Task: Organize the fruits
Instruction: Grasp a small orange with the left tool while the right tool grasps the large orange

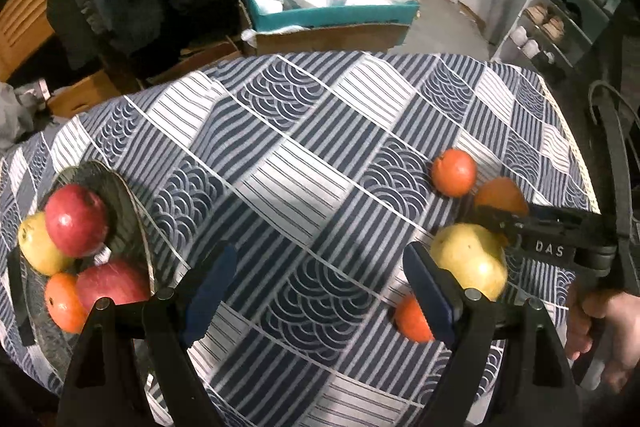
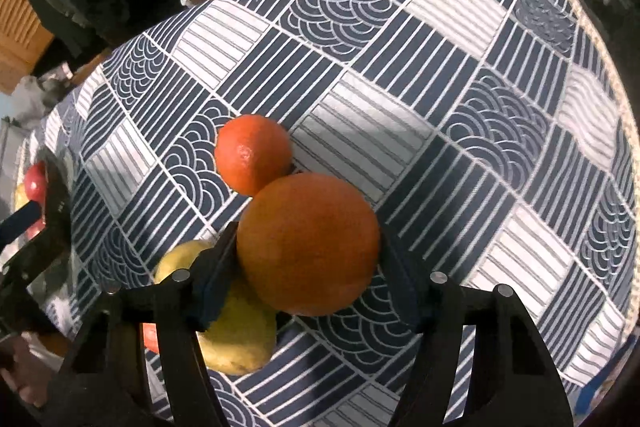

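Now we clamp right gripper (image 2: 308, 247) on big orange (image 2: 308, 243) | pear (image 2: 236, 331) left of it | left gripper (image 1: 320, 291) apart, empty

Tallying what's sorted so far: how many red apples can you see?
2, both on the dark plate at the left: one red apple at the back against a pear, the other nearer, beside an orange. More may be hidden.

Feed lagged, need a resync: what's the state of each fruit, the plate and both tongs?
Large orange: between right tongs' pads, on the cloth.
Right tongs: shut on large orange.
Left tongs: open, empty.
Pear: loose on cloth.
Small orange: loose, beside large orange.
Plate: holding five fruits.
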`<action>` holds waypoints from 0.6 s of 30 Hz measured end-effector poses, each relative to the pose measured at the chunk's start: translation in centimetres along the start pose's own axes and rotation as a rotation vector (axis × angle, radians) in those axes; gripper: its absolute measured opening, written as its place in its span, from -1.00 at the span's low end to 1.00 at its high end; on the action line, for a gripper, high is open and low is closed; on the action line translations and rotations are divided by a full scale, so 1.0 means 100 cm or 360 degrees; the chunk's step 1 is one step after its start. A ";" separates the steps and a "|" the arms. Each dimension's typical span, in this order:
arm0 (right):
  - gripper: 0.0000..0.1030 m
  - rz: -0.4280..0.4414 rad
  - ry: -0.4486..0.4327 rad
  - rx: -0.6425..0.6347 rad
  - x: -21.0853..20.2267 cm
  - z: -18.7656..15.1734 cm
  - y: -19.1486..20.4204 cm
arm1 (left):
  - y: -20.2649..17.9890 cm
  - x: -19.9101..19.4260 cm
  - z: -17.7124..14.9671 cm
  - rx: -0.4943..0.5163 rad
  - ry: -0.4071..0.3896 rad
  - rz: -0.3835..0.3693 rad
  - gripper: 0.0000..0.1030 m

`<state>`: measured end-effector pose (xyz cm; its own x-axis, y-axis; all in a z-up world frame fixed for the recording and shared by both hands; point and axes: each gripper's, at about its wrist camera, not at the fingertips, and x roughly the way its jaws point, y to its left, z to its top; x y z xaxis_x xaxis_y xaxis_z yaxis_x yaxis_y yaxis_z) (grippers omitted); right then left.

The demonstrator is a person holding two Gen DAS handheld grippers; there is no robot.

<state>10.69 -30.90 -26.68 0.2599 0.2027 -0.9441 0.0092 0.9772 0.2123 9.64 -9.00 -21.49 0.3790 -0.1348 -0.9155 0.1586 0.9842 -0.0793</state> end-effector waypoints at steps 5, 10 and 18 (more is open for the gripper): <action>0.31 -0.0063 -0.0072 -0.0027 -0.021 -0.010 -0.003 | -0.017 0.002 -0.013 0.0070 0.0038 -0.0042 0.68; 0.30 -0.0121 -0.0124 -0.0056 -0.036 -0.015 -0.002 | -0.037 0.004 -0.025 0.0170 0.0069 -0.0089 0.68; 0.30 -0.0121 -0.0165 -0.0061 -0.053 -0.031 -0.006 | -0.054 0.016 -0.039 0.0236 0.0148 -0.0105 0.68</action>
<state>6.34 -32.42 -22.55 0.3581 0.1222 -0.9257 -0.0038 0.9916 0.1295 5.82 -14.13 -24.10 0.2786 -0.1807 -0.9432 0.3159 0.9447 -0.0877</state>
